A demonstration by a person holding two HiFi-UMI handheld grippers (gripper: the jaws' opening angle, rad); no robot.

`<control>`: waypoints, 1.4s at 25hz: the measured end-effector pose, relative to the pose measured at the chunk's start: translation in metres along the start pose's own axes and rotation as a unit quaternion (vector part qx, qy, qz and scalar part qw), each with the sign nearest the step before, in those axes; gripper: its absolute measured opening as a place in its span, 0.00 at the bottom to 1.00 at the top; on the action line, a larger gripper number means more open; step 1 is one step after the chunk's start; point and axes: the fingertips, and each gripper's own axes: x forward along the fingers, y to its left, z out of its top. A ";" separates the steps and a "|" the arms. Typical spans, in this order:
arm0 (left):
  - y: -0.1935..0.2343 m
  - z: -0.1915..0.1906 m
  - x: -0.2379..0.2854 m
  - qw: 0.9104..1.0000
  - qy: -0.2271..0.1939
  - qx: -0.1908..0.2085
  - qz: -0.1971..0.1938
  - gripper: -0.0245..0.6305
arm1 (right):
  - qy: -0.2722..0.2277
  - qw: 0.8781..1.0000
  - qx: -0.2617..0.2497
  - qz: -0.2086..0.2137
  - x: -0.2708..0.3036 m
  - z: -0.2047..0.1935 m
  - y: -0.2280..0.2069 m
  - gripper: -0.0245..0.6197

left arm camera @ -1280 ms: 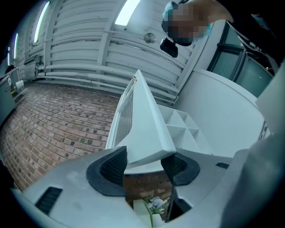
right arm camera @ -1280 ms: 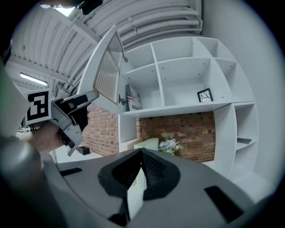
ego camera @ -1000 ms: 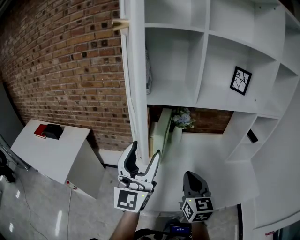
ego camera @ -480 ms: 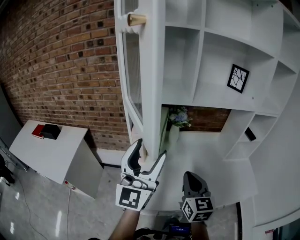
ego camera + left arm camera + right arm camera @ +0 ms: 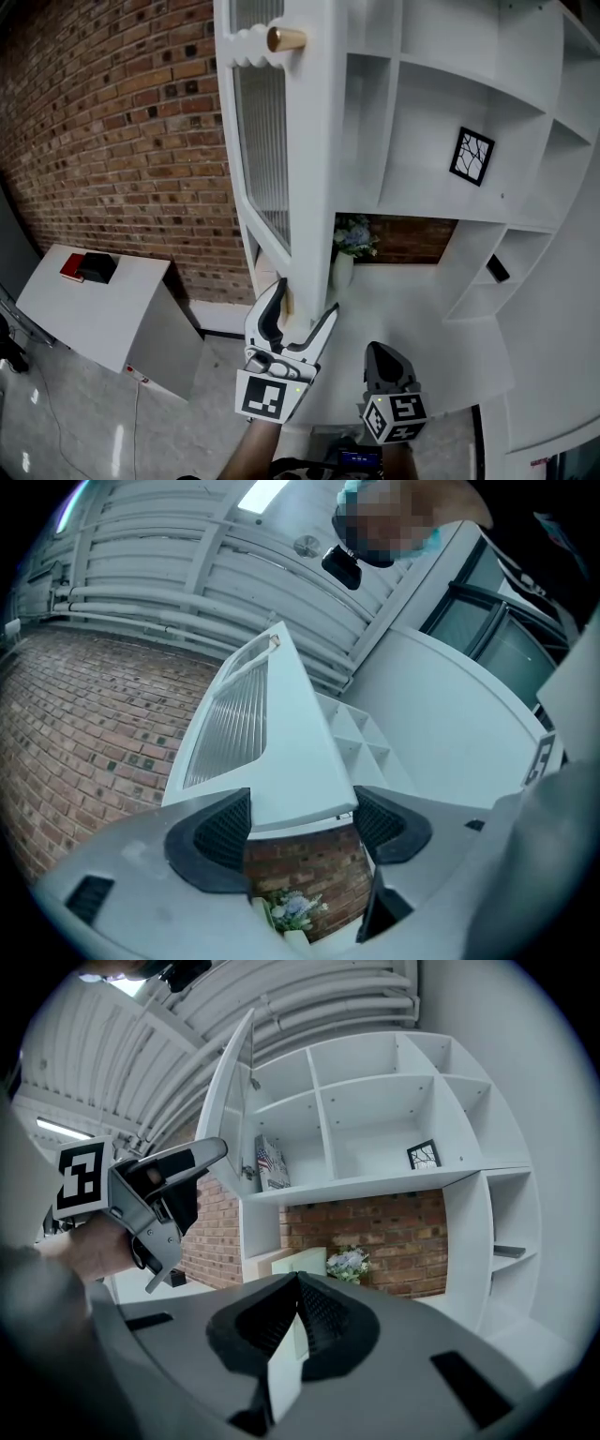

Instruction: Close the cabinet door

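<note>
The right hand-held gripper (image 5: 382, 349) is nearest, over the white bench (image 5: 422, 328), with its jaws closed together. Its marker cube carries a black-and-white square code, as does the cube of the left hand-held gripper (image 5: 302, 300). The left one's jaws stand wide and have just been opening; the lower edge of the cabinet door (image 5: 314, 150) lies between them, unsqueezed. The door, with ribbed glass panel (image 5: 264, 141) and brass knob (image 5: 285, 39), stands part-way out from the white shelf unit (image 5: 441, 103). Further back are flowers (image 5: 354, 236) and a framed branch print (image 5: 471, 157). Only the right gripper view shows a flag-printed item (image 5: 267, 1164) on a shelf. Only the head view shows the low white cabinet (image 5: 112, 309).
</note>
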 end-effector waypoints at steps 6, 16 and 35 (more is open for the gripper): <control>-0.002 -0.004 0.009 1.000 -0.001 0.009 0.004 0.53 | 0.003 1.000 0.005 -0.012 0.003 0.001 -0.017 0.04; -0.014 -0.020 0.039 0.999 0.019 -0.001 -0.033 0.53 | -0.003 1.000 0.006 -0.018 0.008 0.009 -0.031 0.04; 0.015 -0.048 0.092 1.000 0.026 0.005 0.004 0.18 | -0.108 0.994 -0.019 -0.015 0.028 0.092 -0.060 0.04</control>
